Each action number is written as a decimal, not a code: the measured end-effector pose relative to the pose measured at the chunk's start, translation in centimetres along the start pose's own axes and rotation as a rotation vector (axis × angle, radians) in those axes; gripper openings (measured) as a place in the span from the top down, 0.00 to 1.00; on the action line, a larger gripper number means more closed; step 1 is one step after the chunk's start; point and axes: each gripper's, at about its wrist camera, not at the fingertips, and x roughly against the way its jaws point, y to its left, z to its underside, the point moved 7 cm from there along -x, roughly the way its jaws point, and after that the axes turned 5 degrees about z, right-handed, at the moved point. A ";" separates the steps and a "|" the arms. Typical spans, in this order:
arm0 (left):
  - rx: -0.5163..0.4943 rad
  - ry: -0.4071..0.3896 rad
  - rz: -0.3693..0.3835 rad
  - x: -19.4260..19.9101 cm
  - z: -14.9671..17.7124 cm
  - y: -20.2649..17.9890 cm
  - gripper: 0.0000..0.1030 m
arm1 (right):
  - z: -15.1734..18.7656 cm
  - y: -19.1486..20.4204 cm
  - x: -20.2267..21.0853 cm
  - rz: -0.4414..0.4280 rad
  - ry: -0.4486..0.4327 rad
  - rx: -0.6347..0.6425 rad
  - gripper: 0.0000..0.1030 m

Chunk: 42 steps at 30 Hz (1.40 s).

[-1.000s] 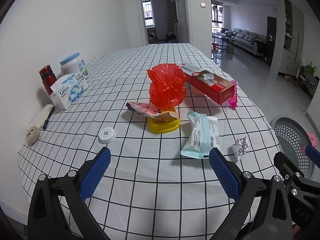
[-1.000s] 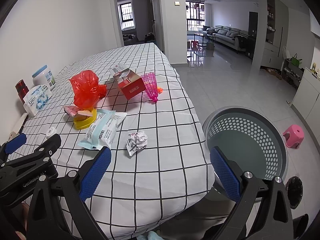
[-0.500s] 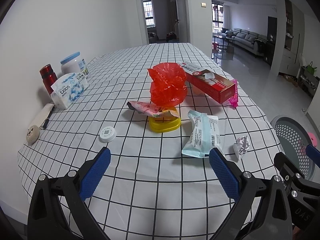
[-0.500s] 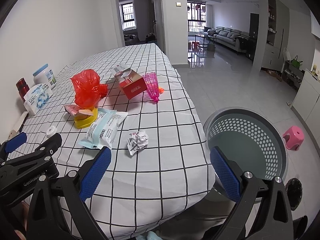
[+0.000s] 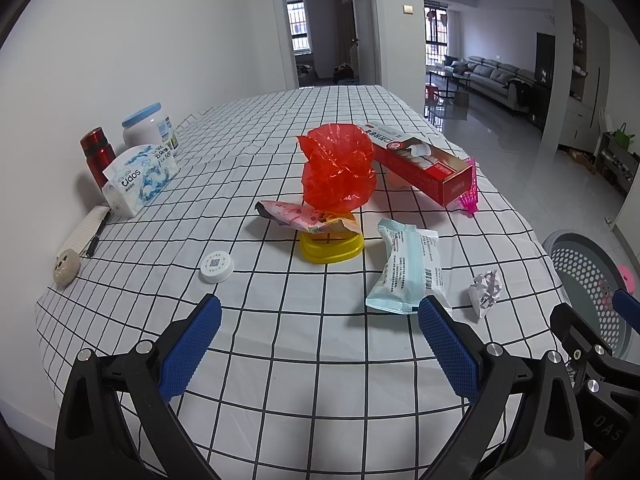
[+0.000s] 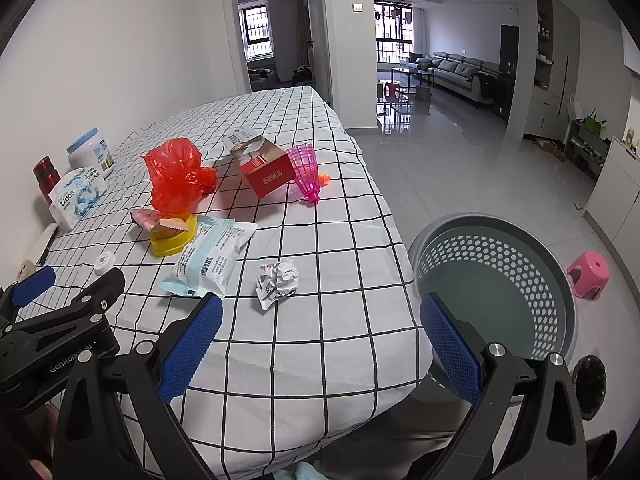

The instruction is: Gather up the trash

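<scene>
Hovering above the near edge of the table (image 5: 320, 360), the left gripper (image 5: 320, 344) had its fingers spread and empty; the right gripper (image 6: 320, 344), likewise spread and empty, hung over the table's corner beside the basket (image 6: 560, 300). Compared with one second before, both views had shifted only slightly: the litter sat marginally lower and nearer in the frames, which suggested a slow advance toward the table. No item had moved, and the basket appeared empty, so collection had not yet begun.

The trash lay in a loose cluster. A crumpled paper ball (image 6: 278, 278) rested alone near the table's edge, nearest the right gripper and the basket. A pale blue wrapper (image 5: 410, 270) lay just beside it, touching or nearly touching a yellow lid (image 5: 331, 246). A pink wrapper (image 5: 306, 216) rested on that lid, with a red bag (image 5: 338, 168) behind. A red box (image 5: 424, 168) and a pink shuttlecock (image 6: 308, 174) lay farther back.

By the wall stood a flask (image 5: 98, 156), a jar (image 5: 148, 128) and a tissue pack (image 5: 138, 178), probably not trash. The paper ball seemed the likeliest first pick for the right gripper.
</scene>
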 end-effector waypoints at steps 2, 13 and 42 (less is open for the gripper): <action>0.000 0.000 0.001 0.0 0.0 0.0 0.06 | 0.0 0.0 0.0 0.000 -0.002 0.000 0.08; 0.003 0.005 -0.013 -0.7 0.6 0.8 0.06 | 1.0 0.1 -1.7 -0.038 0.022 -0.017 0.08; 0.018 0.080 0.024 -6.1 0.6 1.6 0.06 | 0.5 3.6 -10.7 -0.055 0.131 0.152 0.47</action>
